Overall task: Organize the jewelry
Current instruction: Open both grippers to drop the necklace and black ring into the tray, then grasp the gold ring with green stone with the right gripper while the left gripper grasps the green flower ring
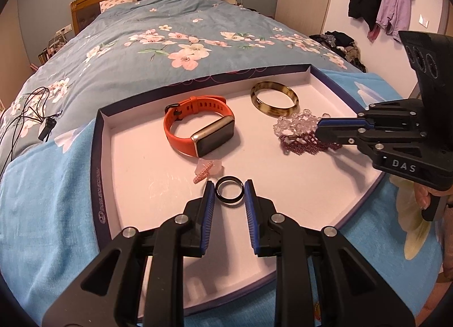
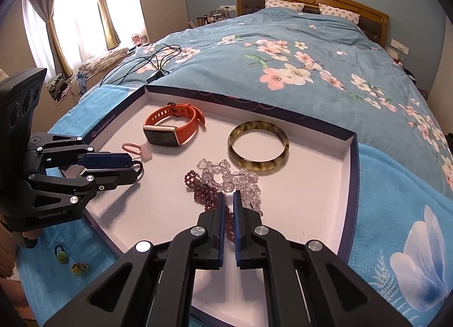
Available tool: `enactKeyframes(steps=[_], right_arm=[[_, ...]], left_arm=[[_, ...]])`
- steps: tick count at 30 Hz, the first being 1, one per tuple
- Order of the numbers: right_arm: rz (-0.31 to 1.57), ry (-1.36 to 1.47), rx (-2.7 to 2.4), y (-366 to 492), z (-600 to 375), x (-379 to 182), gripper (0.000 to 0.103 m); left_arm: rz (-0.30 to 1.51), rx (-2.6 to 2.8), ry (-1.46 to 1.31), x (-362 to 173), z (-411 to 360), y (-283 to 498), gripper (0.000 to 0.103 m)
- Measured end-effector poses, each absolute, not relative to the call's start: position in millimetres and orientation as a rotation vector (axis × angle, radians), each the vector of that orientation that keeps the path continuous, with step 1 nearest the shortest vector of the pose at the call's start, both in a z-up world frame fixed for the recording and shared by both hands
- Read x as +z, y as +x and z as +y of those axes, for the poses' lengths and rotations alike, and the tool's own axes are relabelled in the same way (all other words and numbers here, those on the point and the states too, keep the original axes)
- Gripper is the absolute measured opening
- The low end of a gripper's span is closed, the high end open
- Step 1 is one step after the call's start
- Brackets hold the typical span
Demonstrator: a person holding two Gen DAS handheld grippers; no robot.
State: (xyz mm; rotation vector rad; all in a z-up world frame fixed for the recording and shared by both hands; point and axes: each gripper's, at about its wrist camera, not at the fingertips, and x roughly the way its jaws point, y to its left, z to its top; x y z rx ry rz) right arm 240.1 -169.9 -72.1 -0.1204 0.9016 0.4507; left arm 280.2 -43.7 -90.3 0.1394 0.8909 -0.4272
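Observation:
A shallow white tray (image 1: 97, 157) with a navy rim lies on a blue towel on the bed. My left gripper (image 1: 229, 185) is shut on a black ring (image 1: 229, 201) low over the tray's near side; the right wrist view shows this gripper (image 2: 133, 167) and the ring (image 2: 139, 168) at its tip. My right gripper (image 2: 229, 196) is shut on a purple bead bracelet (image 2: 198, 193), whose strands run between its pads. A clear crystal bracelet (image 2: 232, 176) lies against the purple one. An orange smartwatch (image 1: 198, 125), a tortoiseshell bangle (image 1: 274, 99) and a pink hair tie (image 1: 205, 171) rest in the tray.
Two small green and yellow rings (image 2: 61, 253) (image 2: 79, 267) lie on the towel (image 2: 396, 199) left of the tray (image 2: 254, 106). Black cables (image 2: 153, 63) sprawl on the floral quilt (image 1: 170, 43) beyond. Coats (image 1: 382, 1) hang on the right wall.

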Motion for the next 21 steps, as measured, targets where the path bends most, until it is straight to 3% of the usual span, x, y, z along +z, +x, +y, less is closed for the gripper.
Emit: enactKeyframes(steps=[7,9,21], right_arm=[[0.875,-0.092,0.447,232,-176,-63,0.012],[0.860,-0.080,0.443,227,-180,-59,0.019],[0.793,-0.028,0.545,165,-182,-35,0.028]], left_arm=[[0.886,-0.414,0.120,-90,-41,282,0.022],[0.874,-0.414,0.114,-86,-39,280,0.023],[0.762,-0.426,0.091,-50,-15,231,0.025]])
